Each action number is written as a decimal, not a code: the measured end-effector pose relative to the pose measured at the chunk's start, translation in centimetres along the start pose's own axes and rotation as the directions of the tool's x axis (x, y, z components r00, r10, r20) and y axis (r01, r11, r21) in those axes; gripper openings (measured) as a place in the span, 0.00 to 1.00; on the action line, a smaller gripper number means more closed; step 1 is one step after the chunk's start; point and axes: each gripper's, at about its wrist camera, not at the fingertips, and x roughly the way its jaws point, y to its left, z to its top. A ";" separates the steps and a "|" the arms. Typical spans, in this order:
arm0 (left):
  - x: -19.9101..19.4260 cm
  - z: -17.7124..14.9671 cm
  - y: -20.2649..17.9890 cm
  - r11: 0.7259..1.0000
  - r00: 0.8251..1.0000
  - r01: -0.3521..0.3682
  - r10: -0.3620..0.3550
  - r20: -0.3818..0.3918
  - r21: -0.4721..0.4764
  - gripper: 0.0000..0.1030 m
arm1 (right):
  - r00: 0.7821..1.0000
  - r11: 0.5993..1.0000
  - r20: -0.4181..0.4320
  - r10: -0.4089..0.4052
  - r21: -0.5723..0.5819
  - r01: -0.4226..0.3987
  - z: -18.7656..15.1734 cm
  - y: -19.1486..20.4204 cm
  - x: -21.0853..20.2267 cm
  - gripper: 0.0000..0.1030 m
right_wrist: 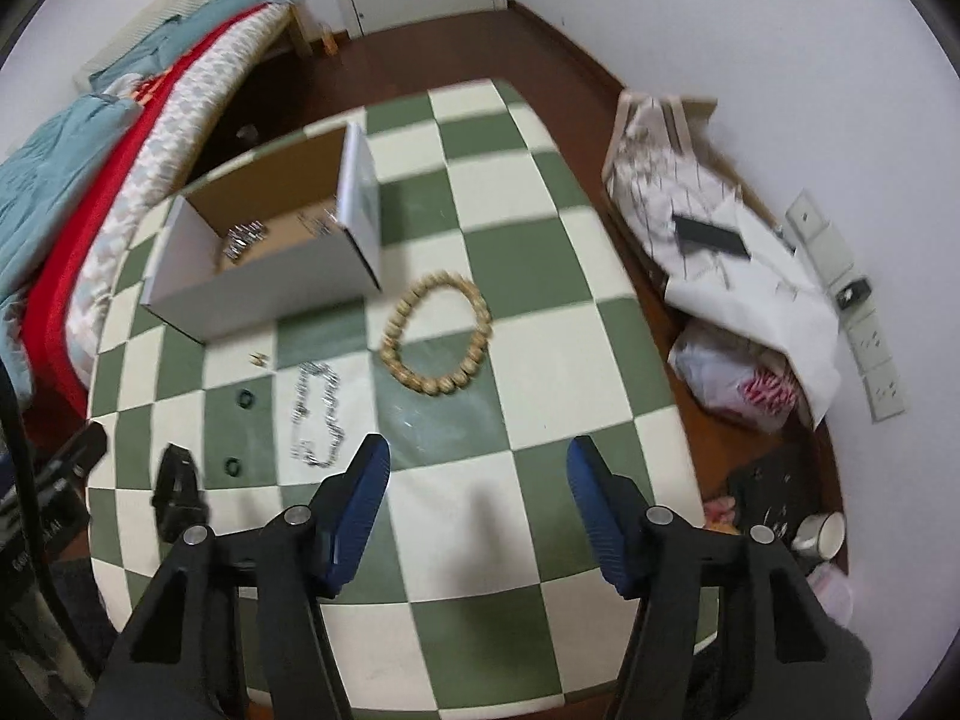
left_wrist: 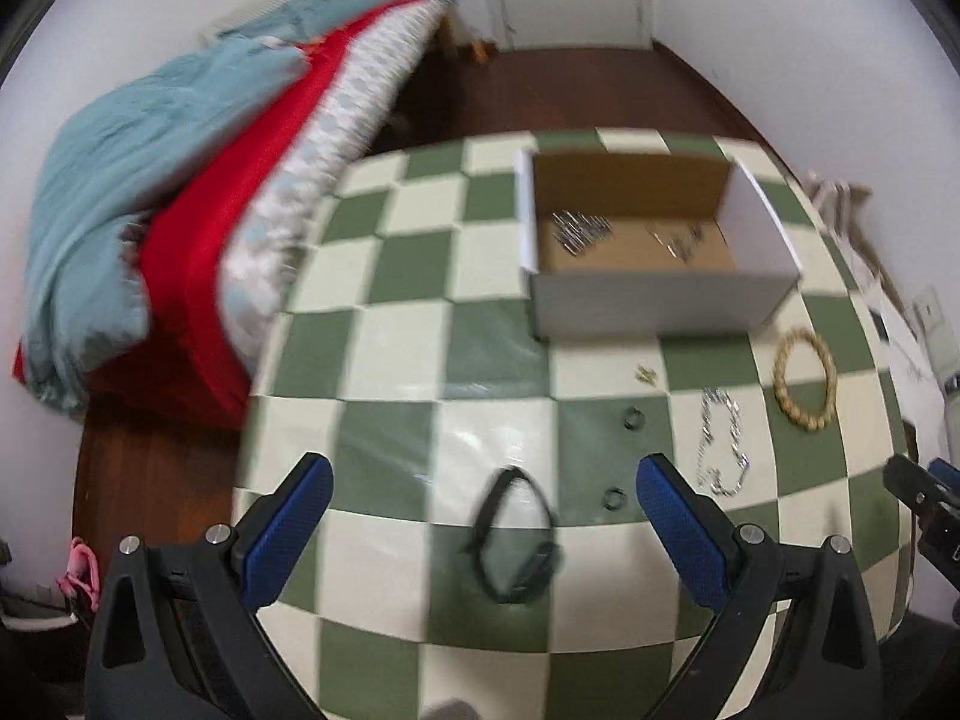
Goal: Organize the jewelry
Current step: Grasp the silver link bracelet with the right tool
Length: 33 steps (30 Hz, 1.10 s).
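Observation:
An open cardboard box [left_wrist: 654, 300] [right_wrist: 264, 294] stands on the green-and-cream checked table [left_wrist: 420, 360] [right_wrist: 540, 360] with silver jewelry inside. In front of it lie a wooden bead bracelet [left_wrist: 804, 381] [right_wrist: 437, 333], a silver chain [left_wrist: 723, 441] [right_wrist: 317, 414], two small dark rings [left_wrist: 631, 418] [left_wrist: 613, 498] [right_wrist: 245, 399], a tiny gold piece [left_wrist: 645, 373] [right_wrist: 259, 358] and a black wristband [left_wrist: 513, 534] [right_wrist: 175, 492]. My left gripper [left_wrist: 483, 474] is open, hovering with the wristband between its fingers. My right gripper [right_wrist: 477, 456] is open and empty, just right of the chain.
A bed [left_wrist: 180, 210] [right_wrist: 90, 180] with blue and red bedding borders the table's left side. Clothes, a bag and clutter [right_wrist: 720, 276] lie on the brown floor to the right. The table's near edge is just below both grippers.

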 end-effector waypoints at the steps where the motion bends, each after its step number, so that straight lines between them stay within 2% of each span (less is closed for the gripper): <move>1: 0.6 0.0 -0.4 1.000 1.000 -0.001 0.001 -0.011 0.013 0.99 | 0.999 1.000 -0.019 0.027 0.015 -0.026 -0.1 -0.4 0.7 0.62; 3: 2.0 0.1 -1.2 0.999 0.999 0.012 -0.011 -0.041 0.033 0.96 | 0.997 0.997 -0.046 0.068 0.034 -0.066 -0.3 -0.3 2.0 0.62; 6: 4.1 0.1 -2.0 0.998 0.995 0.027 -0.022 -0.095 0.057 0.76 | 0.990 0.993 -0.076 0.116 0.037 -0.114 -0.6 0.9 3.9 0.61; 7: 4.4 0.2 -1.8 0.998 0.994 0.033 -0.027 -0.108 0.047 0.69 | 0.988 0.992 -0.082 0.128 0.031 -0.126 -0.7 1.6 4.6 0.57; 9: 4.6 0.5 -1.0 0.999 0.994 0.037 -0.035 -0.107 0.018 0.69 | 0.985 0.989 -0.091 0.150 0.021 -0.149 -0.6 2.8 5.8 0.51; 14: 4.8 1.0 2.0 0.998 0.993 0.029 -0.035 -0.113 -0.048 0.69 | 0.984 0.986 -0.082 0.157 -0.036 -0.160 0.0 6.5 8.2 0.50; 17: 4.6 0.8 3.7 0.998 0.994 0.021 -0.027 -0.109 -0.054 0.69 | 0.993 0.988 -0.069 0.092 -0.121 -0.100 0.0 9.1 9.1 0.47; 18: 4.6 0.5 4.4 0.998 0.993 0.023 -0.029 -0.113 -0.057 0.69 | 0.997 0.986 -0.056 0.061 -0.154 -0.069 -0.2 9.8 9.2 0.42; 19: 4.6 0.3 4.8 0.998 0.992 0.029 -0.036 -0.118 -0.059 0.69 | 0.998 0.984 -0.047 0.038 -0.175 -0.046 -0.3 10.2 9.2 0.23; 20: 4.7 -0.1 5.2 0.997 0.991 0.034 -0.042 -0.128 -0.063 0.69 | 0.999 0.981 -0.039 0.021 -0.192 -0.028 -0.5 10.4 9.2 0.10; 21: 4.7 -0.5 5.5 0.997 0.989 0.037 -0.046 -0.139 -0.062 0.69 | 0.999 0.980 -0.041 0.022 -0.195 -0.030 -0.7 10.3 9.2 0.05; 27: 5.0 -3.7 5.7 0.994 0.972 0.099 -0.107 -0.209 -0.048 0.69 | 0.994 0.980 -0.094 0.050 -0.189 -0.068 -2.8 8.9 8.3 0.03; 29: 5.1 -4.6 5.6 0.990 0.964 0.125 -0.138 -0.229 -0.071 0.69 | 0.992 0.980 -0.114 0.053 -0.186 -0.074 -4.0 8.3 7.7 0.03; 33: 5.3 -4.8 6.0 0.983 0.958 0.144 -0.167 -0.231 -0.112 0.69 | 0.987 0.982 -0.151 0.062 -0.168 -0.087 -6.2 7.4 6.9 0.03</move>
